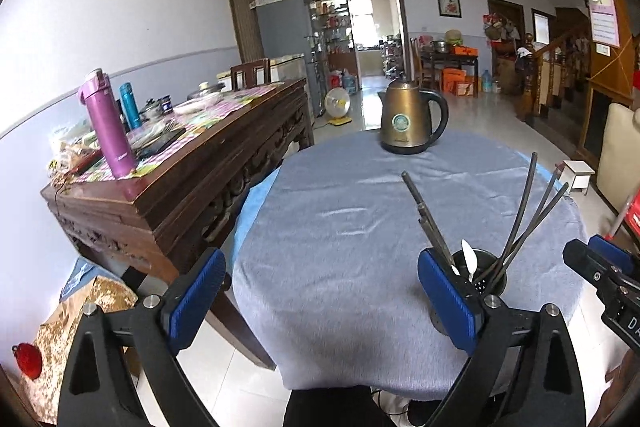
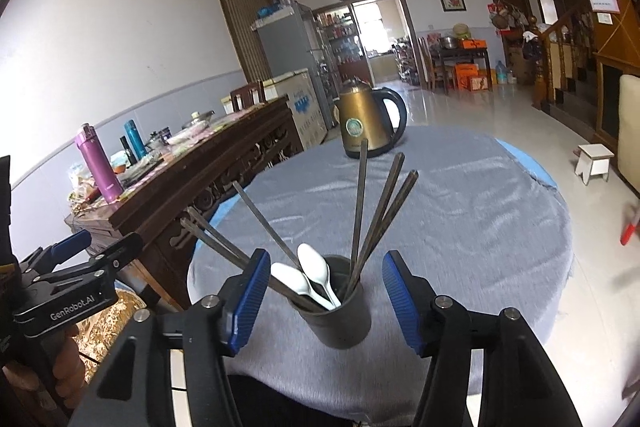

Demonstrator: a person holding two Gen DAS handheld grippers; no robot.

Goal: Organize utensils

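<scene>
A dark utensil holder (image 2: 340, 319) stands near the front edge of the round table (image 2: 460, 211) with its grey-blue cloth. Several dark chopsticks (image 2: 360, 199) and two white spoons (image 2: 314, 271) stick out of it. My right gripper (image 2: 322, 303) is open and empty, its blue pads (image 2: 248, 299) on either side of the holder without touching it. My left gripper (image 1: 320, 299) is open and empty over bare cloth. The holder (image 1: 486, 273) sits just past its right pad (image 1: 448, 299), with chopsticks (image 1: 524, 219) and a spoon (image 1: 468, 259) showing.
A gold electric kettle (image 1: 408, 119) stands at the table's far edge. A carved wooden sideboard (image 1: 180, 187) with a purple flask (image 1: 108, 123) and clutter stands to the left. A white stool (image 2: 594, 161) is on the floor at right.
</scene>
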